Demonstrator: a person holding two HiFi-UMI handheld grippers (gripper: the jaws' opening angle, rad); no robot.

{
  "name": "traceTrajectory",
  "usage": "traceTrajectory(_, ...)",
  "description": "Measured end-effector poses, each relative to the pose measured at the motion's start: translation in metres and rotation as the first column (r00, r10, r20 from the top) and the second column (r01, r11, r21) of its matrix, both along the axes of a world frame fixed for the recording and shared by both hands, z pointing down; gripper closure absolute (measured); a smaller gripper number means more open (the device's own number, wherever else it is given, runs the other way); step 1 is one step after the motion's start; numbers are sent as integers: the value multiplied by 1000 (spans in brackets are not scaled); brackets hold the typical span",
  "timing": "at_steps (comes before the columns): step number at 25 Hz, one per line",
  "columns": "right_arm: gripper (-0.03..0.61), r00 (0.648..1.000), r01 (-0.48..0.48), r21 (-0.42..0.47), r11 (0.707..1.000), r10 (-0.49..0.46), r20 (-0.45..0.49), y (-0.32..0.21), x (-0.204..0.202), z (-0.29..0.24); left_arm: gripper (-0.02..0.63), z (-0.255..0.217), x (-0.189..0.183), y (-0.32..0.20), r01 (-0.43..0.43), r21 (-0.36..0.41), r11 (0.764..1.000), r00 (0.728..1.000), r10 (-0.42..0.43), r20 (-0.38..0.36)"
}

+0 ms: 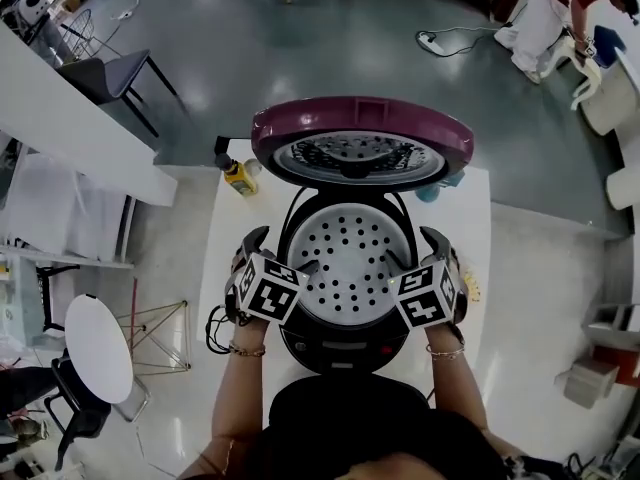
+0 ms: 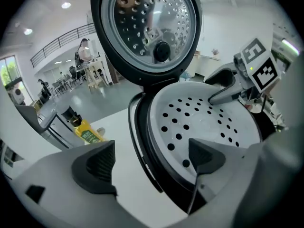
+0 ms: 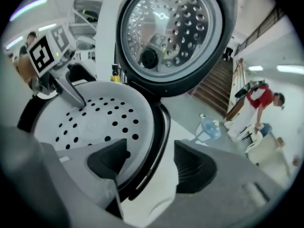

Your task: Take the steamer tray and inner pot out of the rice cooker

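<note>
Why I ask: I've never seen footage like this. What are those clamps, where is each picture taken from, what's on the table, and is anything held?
No robot here: a person holds a two-jaw gripper in each hand. The head view looks down from the person's head onto the left gripper and right gripper. The other two views come from cameras riding on each gripper, looking along its jaws. On the white table stands a rice cooker, lid raised, with the perforated steamer tray inside; a yellow bottle stands beside it. Each gripper straddles the cooker's rim with jaws apart, so nothing is held yet.
</note>
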State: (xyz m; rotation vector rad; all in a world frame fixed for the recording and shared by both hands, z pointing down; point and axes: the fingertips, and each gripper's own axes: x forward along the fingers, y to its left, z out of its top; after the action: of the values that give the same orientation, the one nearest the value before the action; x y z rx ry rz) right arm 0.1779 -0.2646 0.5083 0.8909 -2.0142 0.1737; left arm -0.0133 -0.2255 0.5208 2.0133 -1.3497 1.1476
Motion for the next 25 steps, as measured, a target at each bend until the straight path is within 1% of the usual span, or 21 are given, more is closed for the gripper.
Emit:
traceTrajectory(2, 338, 999, 7, -43, 999, -6, 34, 3, -3, 2, 138, -1, 4, 1, -18, -15, 1000, 1000, 18, -12)
traceTrajectory(3, 348, 1000, 9, -40, 999, -8, 24, 4, -4, 2, 192, -2, 7, 2, -24, -18, 1000, 1000, 24, -19)
traceTrajectory(4, 349, 1000, 9, -27, 1000, -8, 7, 5, -4, 2, 277, -4, 8, 2, -23, -15, 1000, 999, 22, -26)
traceTrajectory(5, 356, 1000, 7, -12, 1000, -7, -9, 5, -3, 1, 303, -6, 8, 2, -16, -11, 1000, 999, 16, -33)
traceTrajectory(9, 387, 1000, 6, 46, 999, -4, -27, 4, -3, -6, 318, -13, 8, 1, 1, 9, 1000, 998, -1, -61)
traceTrajectory(11, 425, 999, 16, 76, 997, -14, -29, 4, -5, -12, 325, -19, 8, 0, -4, 27, 1000, 998, 5, -57)
traceTrajectory(13, 465, 1000, 23, 83, 996, -21, -18, 4, -7, -16, 325, -24, 9, -1, -20, 38, 999, 999, 22, -37)
traceTrajectory(15, 479, 1000, 11, 74, 997, -13, 16, 4, -7, -17, 325, -25, 10, -1, -36, 38, 999, 999, 37, -24)
traceTrajectory(17, 485, 999, -8, 78, 997, 4, 49, 4, -6, -20, 328, -26, 12, 1, -39, 37, 999, 999, 40, -37)
traceTrajectory(22, 497, 992, -48, 135, 990, 31, 123, 3, -4, -37, 371, -32, 15, 3, -43, 44, 998, 995, 46, -85)
traceTrajectory(25, 510, 973, -106, 142, 984, 73, 218, 4, -1, -47, 407, -31, 18, 5, -47, 33, 998, 994, 50, -102)
